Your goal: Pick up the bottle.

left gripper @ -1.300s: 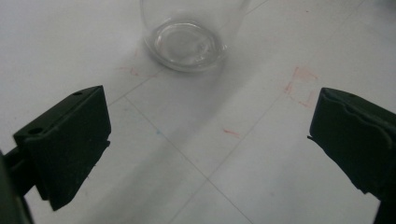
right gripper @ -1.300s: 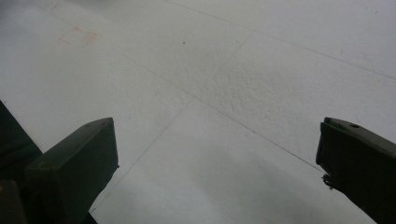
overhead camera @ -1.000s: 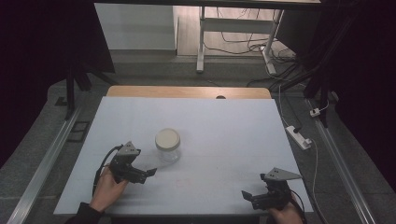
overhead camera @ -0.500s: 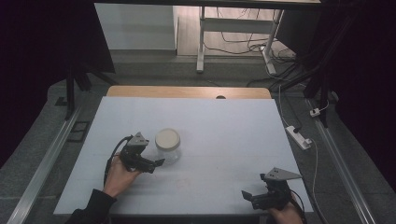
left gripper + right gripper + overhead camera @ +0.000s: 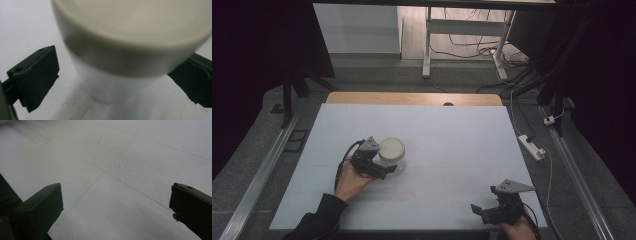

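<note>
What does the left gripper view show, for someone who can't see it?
A jar with a wide cream lid stands very close on the white table, between the left gripper's two open black jaws. The left jaw is clear of the jar; the right is partly hidden behind the lid.

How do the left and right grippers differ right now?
The left gripper is at the jar, its open jaws on either side of it; the right gripper has only bare table between its jaws. The left sits mid-table, the right near the front edge. Both are open and hand-held.

Table [image 5: 452, 130]: white top, wooden far edge. Standing on it: one clear jar [image 5: 391, 154], cream lid, left of centre.
</note>
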Demonstrator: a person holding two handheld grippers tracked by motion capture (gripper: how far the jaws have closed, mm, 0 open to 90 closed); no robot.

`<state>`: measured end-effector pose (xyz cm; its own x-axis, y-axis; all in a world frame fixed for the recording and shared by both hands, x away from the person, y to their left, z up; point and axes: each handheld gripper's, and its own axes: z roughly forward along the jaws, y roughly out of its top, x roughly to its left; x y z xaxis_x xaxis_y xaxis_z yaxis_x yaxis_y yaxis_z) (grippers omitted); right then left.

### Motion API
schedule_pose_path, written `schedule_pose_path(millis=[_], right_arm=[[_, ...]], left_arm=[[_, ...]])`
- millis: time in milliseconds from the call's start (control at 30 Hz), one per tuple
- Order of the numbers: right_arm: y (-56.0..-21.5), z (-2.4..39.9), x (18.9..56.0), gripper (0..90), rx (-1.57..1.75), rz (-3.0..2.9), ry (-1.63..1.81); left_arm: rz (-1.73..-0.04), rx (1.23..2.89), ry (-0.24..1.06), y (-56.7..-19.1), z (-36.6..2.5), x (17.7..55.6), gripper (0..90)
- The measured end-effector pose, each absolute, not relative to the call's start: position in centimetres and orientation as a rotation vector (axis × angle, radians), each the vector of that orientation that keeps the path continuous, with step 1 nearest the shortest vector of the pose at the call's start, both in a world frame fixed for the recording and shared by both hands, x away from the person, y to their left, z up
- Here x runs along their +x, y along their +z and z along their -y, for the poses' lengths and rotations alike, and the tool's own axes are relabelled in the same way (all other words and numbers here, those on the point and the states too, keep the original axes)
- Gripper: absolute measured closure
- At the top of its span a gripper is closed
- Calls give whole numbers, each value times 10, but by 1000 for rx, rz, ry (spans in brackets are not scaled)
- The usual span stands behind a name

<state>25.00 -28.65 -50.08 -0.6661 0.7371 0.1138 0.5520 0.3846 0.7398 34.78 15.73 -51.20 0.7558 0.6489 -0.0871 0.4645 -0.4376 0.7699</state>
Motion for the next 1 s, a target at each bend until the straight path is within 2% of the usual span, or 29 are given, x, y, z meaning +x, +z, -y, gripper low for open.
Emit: schedule_pose_path(millis=[167, 367, 1000], right_arm=[[-501, 286, 250, 0, 1142, -2412, 1150], [-501, 286, 250, 0, 1142, -2414, 1153], [-500, 286, 249, 0, 1135, -2409, 1153]], left_arm=[[-824, 2121, 261, -516, -150, 355, 4], [-798, 2115, 274, -517, -150, 354, 60], [-817, 2109, 341, -517, -145, 348, 75]])
